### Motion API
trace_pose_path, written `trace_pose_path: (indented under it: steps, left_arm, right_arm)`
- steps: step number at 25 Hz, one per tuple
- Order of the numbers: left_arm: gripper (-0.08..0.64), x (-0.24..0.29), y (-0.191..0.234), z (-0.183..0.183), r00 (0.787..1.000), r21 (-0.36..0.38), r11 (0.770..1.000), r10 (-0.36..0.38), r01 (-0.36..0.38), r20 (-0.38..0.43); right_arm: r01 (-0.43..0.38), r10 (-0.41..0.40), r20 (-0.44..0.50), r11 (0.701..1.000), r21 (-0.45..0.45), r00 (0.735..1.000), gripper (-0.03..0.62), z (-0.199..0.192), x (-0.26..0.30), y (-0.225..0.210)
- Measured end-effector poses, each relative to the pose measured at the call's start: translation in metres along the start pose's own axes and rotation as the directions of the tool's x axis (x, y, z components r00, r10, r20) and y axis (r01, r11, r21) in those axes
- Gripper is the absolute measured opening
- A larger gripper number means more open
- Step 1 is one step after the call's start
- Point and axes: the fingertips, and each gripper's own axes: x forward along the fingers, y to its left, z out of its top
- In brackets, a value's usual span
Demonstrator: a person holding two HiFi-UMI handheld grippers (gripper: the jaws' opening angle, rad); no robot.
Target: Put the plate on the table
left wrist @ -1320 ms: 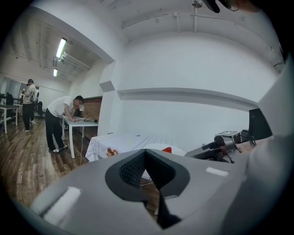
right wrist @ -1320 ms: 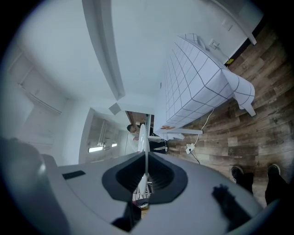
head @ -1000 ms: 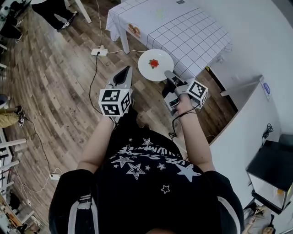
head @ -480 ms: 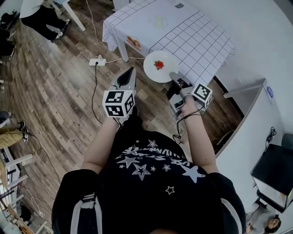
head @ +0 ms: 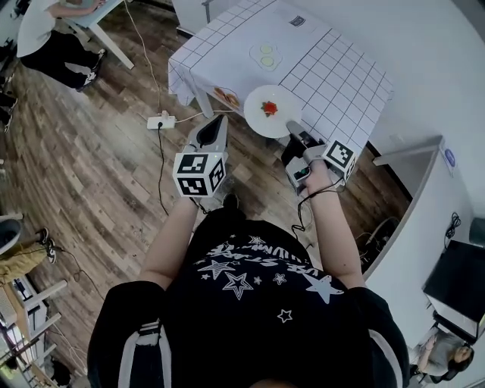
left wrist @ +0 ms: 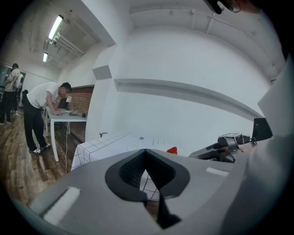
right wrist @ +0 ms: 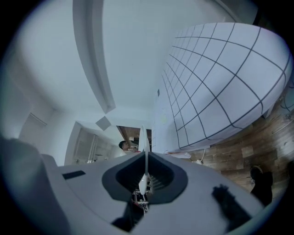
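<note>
A white plate [head: 267, 114] carrying a small red piece of food [head: 269, 107] hangs at the near edge of the table with the white checked cloth [head: 333, 76]. My right gripper [head: 290, 126] is shut on the plate's near rim. In the right gripper view the plate [right wrist: 143, 137] shows edge-on between the jaws of that gripper [right wrist: 145, 172], with the tablecloth [right wrist: 216, 87] beyond. My left gripper [head: 219, 121] hovers over the wooden floor left of the plate, shut and holding nothing; its own view shows the gripper [left wrist: 146, 153] with jaws together.
On the table lie a dish with two pale round slices [head: 267, 54], a small dark item [head: 297, 21] and an orange thing at the cloth's edge [head: 225, 95]. A power strip [head: 161, 121] with cables lies on the floor. A person [head: 53, 26] bends over another table at far left.
Both grippers and the view have moved forward toward the checked table. The plate, still gripped, has gone from over the floor to the table's near edge.
</note>
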Motion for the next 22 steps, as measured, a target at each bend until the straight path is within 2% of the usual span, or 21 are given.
trace_pose_path:
  steps: [2, 4, 7, 9, 14, 22]
  left_arm:
    - [0.008, -0.006, 0.015, 0.0, 1.0, -0.012, 1.0, -0.002, 0.002, 0.002]
    - [0.008, -0.018, 0.036, -0.015, 0.999, -0.017, 1.0, -0.019, 0.02, 0.028]
    - [0.008, -0.017, 0.064, -0.028, 0.997, 0.026, 0.998, -0.057, 0.055, 0.05]
    - [0.008, 0.006, 0.067, -0.012, 0.997, 0.062, 0.995, -0.075, 0.073, 0.027]
    - [0.008, 0.044, 0.08, 0.021, 0.997, -0.02, 0.997, -0.073, 0.073, 0.005]
    - [0.008, 0.059, 0.112, 0.028, 1.0, -0.044, 0.999, -0.008, 0.008, 0.006]
  right_arm:
    - [0.004, -0.004, 0.0, 1.0, -0.004, 1.0, 0.021, -0.011, 0.01, 0.004]
    - [-0.014, 0.014, 0.018, 0.999, -0.029, 1.0, 0.021, -0.034, 0.021, -0.002]
    - [-0.006, 0.009, 0.046, 0.998, -0.067, 0.999, 0.021, -0.053, 0.041, -0.011]
    - [0.014, -0.012, 0.054, 0.999, -0.044, 0.998, 0.021, -0.036, 0.055, -0.005]
    - [0.038, -0.037, 0.055, 0.999, -0.012, 0.998, 0.021, -0.003, 0.077, 0.01]
    - [0.047, -0.046, 0.019, 0.998, -0.034, 0.999, 0.021, 0.015, 0.118, 0.014]
